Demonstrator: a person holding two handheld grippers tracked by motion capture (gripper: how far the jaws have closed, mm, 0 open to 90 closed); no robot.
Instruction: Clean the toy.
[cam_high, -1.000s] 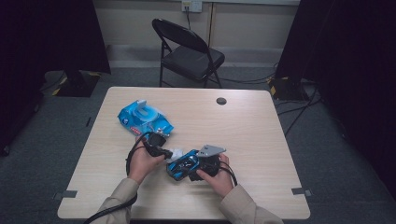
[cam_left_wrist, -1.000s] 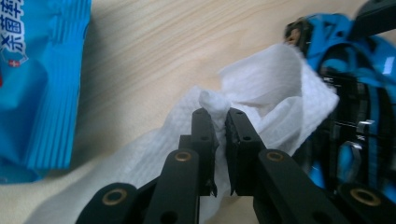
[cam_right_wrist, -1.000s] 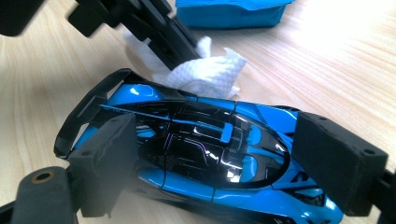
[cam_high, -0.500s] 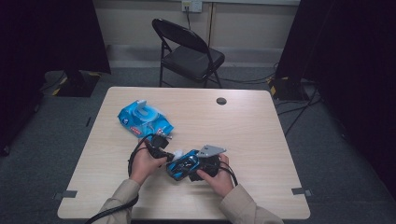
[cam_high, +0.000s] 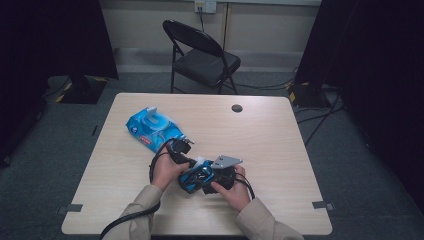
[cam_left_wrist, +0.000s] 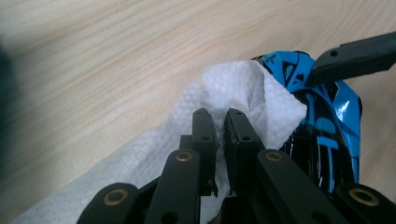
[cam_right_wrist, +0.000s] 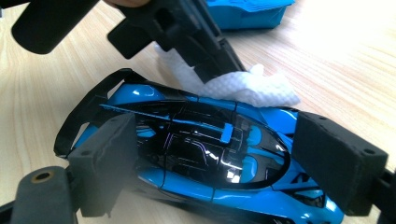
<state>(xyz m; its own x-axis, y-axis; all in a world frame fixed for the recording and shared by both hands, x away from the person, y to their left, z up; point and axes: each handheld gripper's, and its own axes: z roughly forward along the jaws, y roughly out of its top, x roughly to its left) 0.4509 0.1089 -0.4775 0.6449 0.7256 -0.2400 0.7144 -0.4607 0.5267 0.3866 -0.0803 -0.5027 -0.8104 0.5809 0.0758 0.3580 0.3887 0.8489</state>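
The left tool (cam_left_wrist: 217, 122) pinches a white wipe (cam_left_wrist: 243, 93) against the blue toy car (cam_right_wrist: 205, 154); the right tool (cam_right_wrist: 224, 158) clamps the car's sides. A hard rub could twist it loose.

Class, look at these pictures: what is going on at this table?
A person at a table is wiping a blue toy car. The right tool grips the car across its body, pads pressed on both sides. The left tool is shut on a white wipe, which is pressed against one end of the car. A blue wipe pack lies farther back on the table, apart from the hands.
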